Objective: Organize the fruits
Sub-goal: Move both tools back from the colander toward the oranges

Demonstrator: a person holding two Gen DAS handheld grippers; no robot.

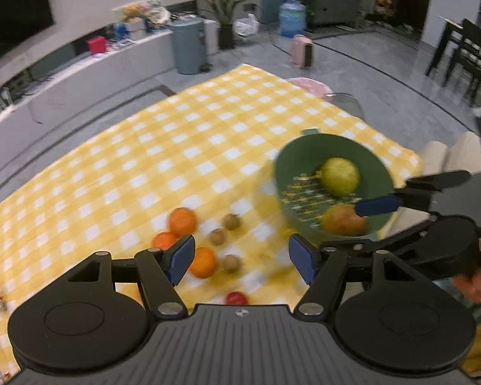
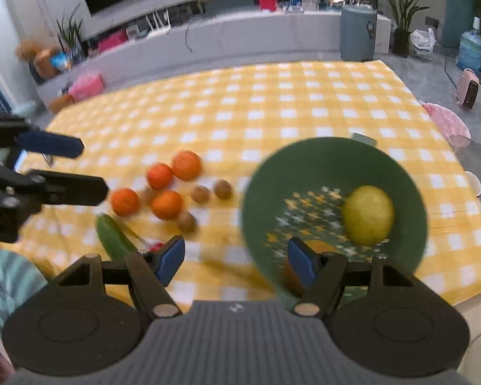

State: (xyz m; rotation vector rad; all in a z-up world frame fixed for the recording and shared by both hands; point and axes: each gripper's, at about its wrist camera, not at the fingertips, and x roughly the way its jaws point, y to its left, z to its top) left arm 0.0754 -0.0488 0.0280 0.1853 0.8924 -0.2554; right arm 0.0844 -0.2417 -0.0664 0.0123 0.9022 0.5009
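Blue-padded fingers of the left gripper (image 1: 242,258) are sitting spread wide with nothing between them, hovering just over the loose fruit on the yellow checked cloth (image 1: 182,147). Right under and ahead of it, oranges (image 1: 182,221) are clustering with a few small brown kiwis (image 1: 231,222), and a red fruit (image 1: 236,297) is peeking out by the gripper body. Over on its right, the green colander bowl (image 1: 291,163) is sitting tilted-looking and blurry, holding a yellow-green pear (image 1: 340,176) and a reddish-orange fruit (image 1: 344,221). The right gripper (image 2: 235,261) is also gaping wide and holding nothing, with its right finger hanging over the near rim of the bowl (image 2: 304,160) and the pear (image 2: 368,215) lying just beyond it. From that side the oranges (image 2: 186,165) and kiwis (image 2: 223,189) are lying to the left of the bowl, with a green cucumber (image 2: 113,237) nearer the camera. Nothing's blocking the path between the fruit pile and the bowl, just bare cloth.
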